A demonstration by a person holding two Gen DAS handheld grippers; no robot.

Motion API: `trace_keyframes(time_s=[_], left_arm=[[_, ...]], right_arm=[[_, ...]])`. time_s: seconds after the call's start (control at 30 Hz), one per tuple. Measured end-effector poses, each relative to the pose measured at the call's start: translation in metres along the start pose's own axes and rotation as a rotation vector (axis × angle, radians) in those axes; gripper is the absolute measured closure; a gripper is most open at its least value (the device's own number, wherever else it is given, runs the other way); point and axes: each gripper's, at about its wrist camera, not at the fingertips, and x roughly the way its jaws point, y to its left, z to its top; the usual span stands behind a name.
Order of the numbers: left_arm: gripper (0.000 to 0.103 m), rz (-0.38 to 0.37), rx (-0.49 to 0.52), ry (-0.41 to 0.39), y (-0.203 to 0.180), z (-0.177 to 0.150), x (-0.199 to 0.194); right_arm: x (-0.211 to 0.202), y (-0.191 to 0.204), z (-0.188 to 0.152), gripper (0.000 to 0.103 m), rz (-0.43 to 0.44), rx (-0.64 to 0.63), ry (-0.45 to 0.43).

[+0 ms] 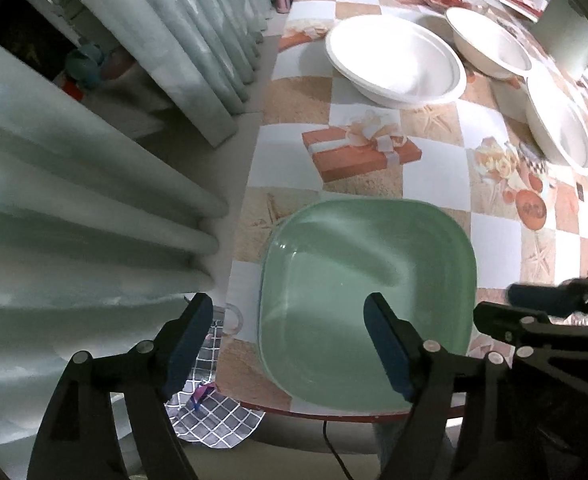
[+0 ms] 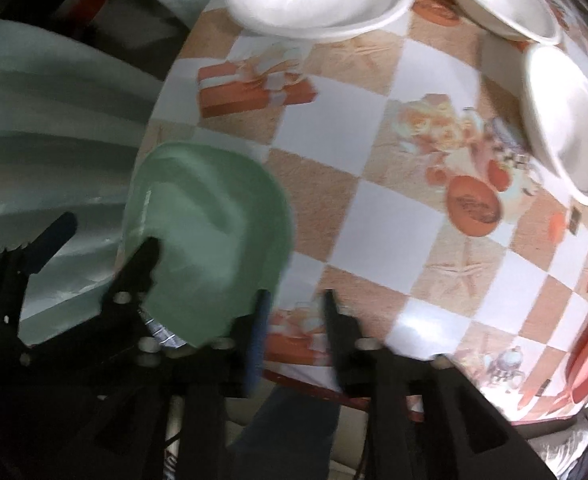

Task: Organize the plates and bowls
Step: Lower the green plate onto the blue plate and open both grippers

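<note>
Green plate (image 1: 368,300) at the desk's (image 1: 434,152) near left edge; white bowls (image 1: 396,58) farther back.
Left tool (image 1: 289,330) gapes over the plate, right tool (image 2: 294,320) apart beside it; plate looks light, stiff, slick: pinch its rim.

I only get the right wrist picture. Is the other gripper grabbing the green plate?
Observer: No. The left gripper is open. One finger shows over the square green plastic plate, and the other is out past the side of the checked table.
Child: Is the plate close to falling off?
Observer: Its near rim reaches about to the table's near edge.
Child: What's down below there?
Observer: A grey checked cloth hangs under that corner.
</note>
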Motion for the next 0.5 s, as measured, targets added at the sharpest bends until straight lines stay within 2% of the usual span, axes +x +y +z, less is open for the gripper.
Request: trace_keyframes(time_s=[0.03,0.07,0.1,0.13,0.2,0.37,0.5], left_arm=[[0.019,0.001,-0.017,0.006,0.003,0.000,-0.001],[0.016,-0.007,-0.028,0.011,0.007,-0.001,0.002],[0.012,-0.030,-0.052,0.025,0.010,-0.002,0.001],[0.007,-0.042,-0.063,0.033,0.012,-0.002,0.001],[0.000,-0.047,-0.067,0.043,0.012,-0.003,-0.001],[0.000,-0.138,-0.009,0.031,-0.006,-0.006,-0.013],[0.000,-0.224,0.072,0.043,-0.028,-0.004,-0.027]], right_arm=[[-0.004,-0.006,-0.001,0.032,-0.010,0.007,-0.010],[-0.008,-0.013,-0.002,0.025,-0.008,0.016,-0.021],[-0.012,-0.019,-0.002,0.012,0.000,0.023,-0.029],[-0.019,-0.029,-0.003,0.003,0.009,0.032,-0.037],[-0.026,-0.039,-0.006,0.001,0.005,0.033,-0.051],[-0.037,-0.069,-0.008,0.001,-0.060,0.011,-0.051],[-0.039,-0.091,-0.039,0.001,-0.063,0.050,-0.051]])
